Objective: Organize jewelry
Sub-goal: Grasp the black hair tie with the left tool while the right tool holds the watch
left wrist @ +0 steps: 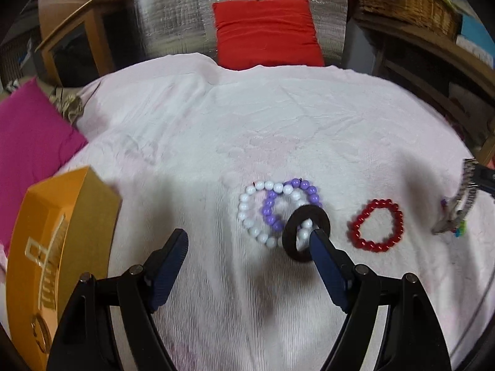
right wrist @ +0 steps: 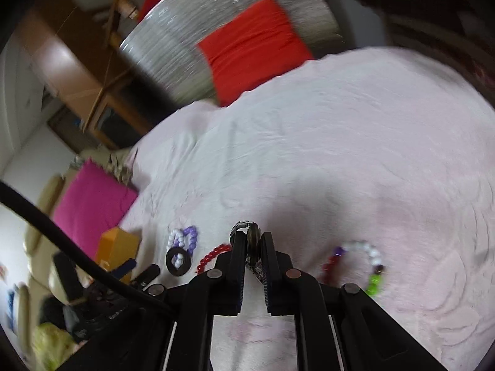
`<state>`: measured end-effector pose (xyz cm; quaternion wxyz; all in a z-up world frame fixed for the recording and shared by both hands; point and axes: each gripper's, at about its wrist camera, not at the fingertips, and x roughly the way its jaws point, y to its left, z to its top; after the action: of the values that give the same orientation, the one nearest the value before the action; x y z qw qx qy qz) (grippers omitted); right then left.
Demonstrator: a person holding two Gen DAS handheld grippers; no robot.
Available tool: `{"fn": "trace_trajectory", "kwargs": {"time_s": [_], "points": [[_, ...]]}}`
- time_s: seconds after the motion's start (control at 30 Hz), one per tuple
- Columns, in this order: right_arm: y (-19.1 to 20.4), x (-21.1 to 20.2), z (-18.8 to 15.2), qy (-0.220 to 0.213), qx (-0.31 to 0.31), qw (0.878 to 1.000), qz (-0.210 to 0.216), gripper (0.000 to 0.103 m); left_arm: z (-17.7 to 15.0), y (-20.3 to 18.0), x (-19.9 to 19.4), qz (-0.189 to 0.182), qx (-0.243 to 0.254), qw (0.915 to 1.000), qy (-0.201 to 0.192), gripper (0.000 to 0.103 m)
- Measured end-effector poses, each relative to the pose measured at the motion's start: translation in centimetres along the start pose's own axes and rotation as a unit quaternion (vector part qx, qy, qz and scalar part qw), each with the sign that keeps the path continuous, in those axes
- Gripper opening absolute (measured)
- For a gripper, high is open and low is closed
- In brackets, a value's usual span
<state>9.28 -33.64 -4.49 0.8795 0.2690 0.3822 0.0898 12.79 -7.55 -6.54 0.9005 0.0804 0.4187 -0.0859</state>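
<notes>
Black tongs fill the bottom of each view. Beneath them spreads the pale pink blanket [left wrist: 278, 117], a bed-like surface that carries everything. At its far edge leans a red cushion [left wrist: 266, 31]; a magenta cushion [left wrist: 34, 142] lies at its left side, and just in front of that stands an orange box [left wrist: 62, 247] with gold lettering.

Left tongs [left wrist: 247, 241] stand wide apart with nothing between the blue pads — the right fingertip sits in front of a black ring [left wrist: 306, 235]. That ring lies over a white bead bracelet [left wrist: 247, 216] and a purple bead bracelet [left wrist: 272, 207], which overlap each other. A red bead bracelet [left wrist: 377, 225] lies apart to their right.

Right tongs [right wrist: 253, 244] are pressed together on a metal-link watch [right wrist: 252, 241], its round face pinched upright between the tips and its band hanging below — it is lifted off the blanket. Just right of these tongs lies a mixed bead bracelet [right wrist: 365, 256] of white, red, purple and green beads
</notes>
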Motion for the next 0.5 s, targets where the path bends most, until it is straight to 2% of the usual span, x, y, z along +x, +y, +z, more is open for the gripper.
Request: {"fn": "trace_trajectory", "kwargs": {"time_s": [0.23,0.27,0.3,0.33,0.37,0.43,0.5], "points": [[-2.1,-0.5,0.3,0.005,0.030,0.999,0.022,0.011,0.4,-1.3,2.0,-0.047,-0.011,0.9987,0.015,0.081],[-2.1,-0.4,0.3,0.006,0.030,0.999,0.024,0.011,0.4,-1.4,2.0,-0.063,-0.013,0.9978,0.015,0.070],[-2.0,-0.3,0.4,0.008,0.029,0.999,0.023,0.011,0.4,-1.6,2.2,-0.073,-0.012,0.9971,0.019,0.042],[-2.0,-0.2,0.3,0.008,0.028,0.999,0.022,0.011,0.4,-1.8,2.5,-0.085,-0.011,0.9958,0.030,0.029],[-1.9,-0.1,0.3,0.010,0.027,0.999,0.021,0.011,0.3,-1.8,2.5,-0.088,-0.013,0.9955,0.033,0.020],[-1.7,0.1,0.2,0.013,0.023,0.999,0.021,0.011,0.1,-1.7,2.2,-0.093,-0.015,0.9950,0.035,0.010],[-1.4,0.3,0.1,0.015,0.021,0.999,0.020,0.011,-0.1,-1.3,1.9,-0.111,-0.022,0.9928,0.040,0.009]]}}
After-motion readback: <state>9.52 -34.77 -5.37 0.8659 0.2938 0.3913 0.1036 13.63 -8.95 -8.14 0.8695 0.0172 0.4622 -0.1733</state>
